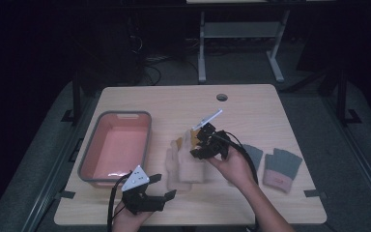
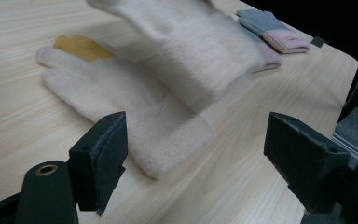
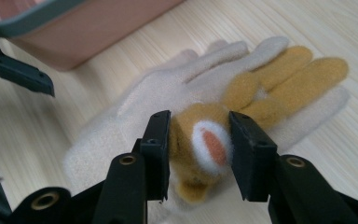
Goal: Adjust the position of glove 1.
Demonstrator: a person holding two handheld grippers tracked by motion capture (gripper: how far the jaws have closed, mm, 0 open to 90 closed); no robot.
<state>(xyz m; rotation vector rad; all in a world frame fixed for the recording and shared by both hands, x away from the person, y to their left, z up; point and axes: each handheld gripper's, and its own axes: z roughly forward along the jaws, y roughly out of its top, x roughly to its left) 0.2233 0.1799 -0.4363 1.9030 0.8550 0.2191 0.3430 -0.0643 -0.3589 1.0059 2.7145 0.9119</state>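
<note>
My right gripper [image 1: 196,151] [image 3: 198,128] is shut on a glove [image 1: 192,137] [image 3: 205,140] by its yellow plush part with a white and orange patch. In the left gripper view this glove [image 2: 191,46] hangs blurred above the table, cream side showing. Under it a second cream glove [image 1: 183,169] [image 2: 135,107] [image 3: 135,102] lies flat on the table. My left gripper [image 1: 163,186] [image 2: 198,130] is open near the front edge, low over the table, its jaws wide apart with nothing between them, pointing at the flat glove's cuff.
A pink bin with a grey rim [image 1: 121,114] [image 3: 74,32] stands at the left of the wooden table [image 1: 251,111]. Two grey gloves with pink cuffs [image 1: 282,169] [image 2: 270,28] lie at the right. A cable hole [image 1: 221,97] sits near the far edge.
</note>
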